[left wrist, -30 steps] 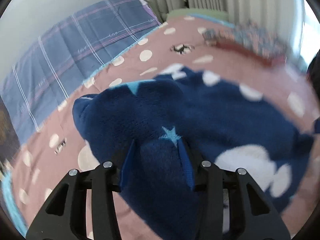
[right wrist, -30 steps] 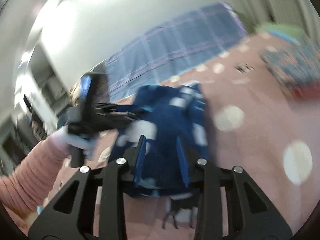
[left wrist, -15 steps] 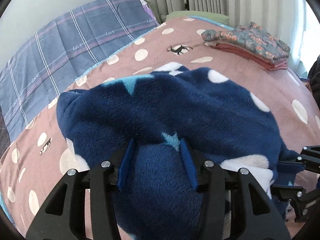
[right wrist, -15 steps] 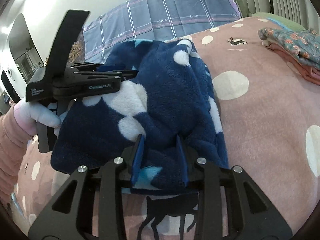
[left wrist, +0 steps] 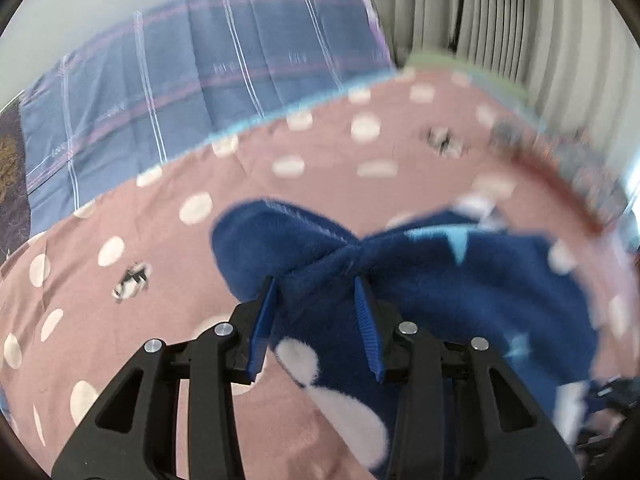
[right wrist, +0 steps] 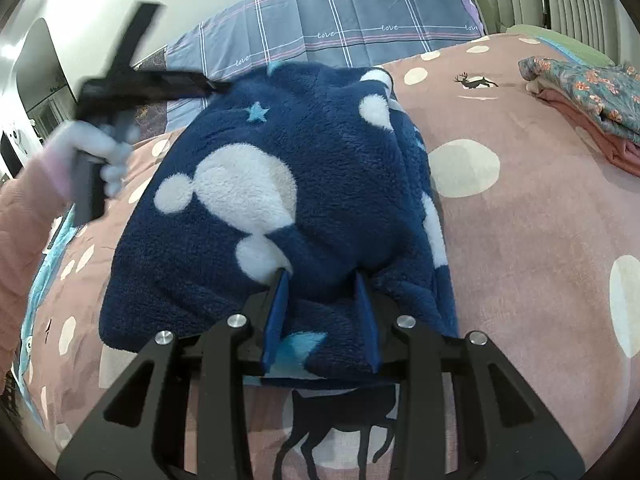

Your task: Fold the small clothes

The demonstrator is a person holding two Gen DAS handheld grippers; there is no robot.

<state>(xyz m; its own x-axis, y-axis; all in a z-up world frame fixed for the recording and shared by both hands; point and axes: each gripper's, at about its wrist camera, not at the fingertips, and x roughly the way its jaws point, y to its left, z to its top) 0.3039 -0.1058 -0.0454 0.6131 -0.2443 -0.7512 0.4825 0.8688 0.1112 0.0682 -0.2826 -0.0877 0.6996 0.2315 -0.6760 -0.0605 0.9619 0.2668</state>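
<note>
Since earlier: left hand-held gripper (left wrist: 316,292) swung leftward, jaws just closing, pinching navy fleece garment (right wrist: 280,200); right hand-held gripper (right wrist: 322,280) pinches its lower-centre edge; pink bed (right wrist: 540,240).

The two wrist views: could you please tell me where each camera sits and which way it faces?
Left wrist: sits on the left gripper, looking down along its fingers at the navy fleece garment pinched between them, over the pink dotted bedspread.
Right wrist: sits on the right gripper, closed on the garment's near edge; it also shows the left hand and pink sleeve.
Shared: the garment, bedspread, plaid pillow, folded stack.
</note>
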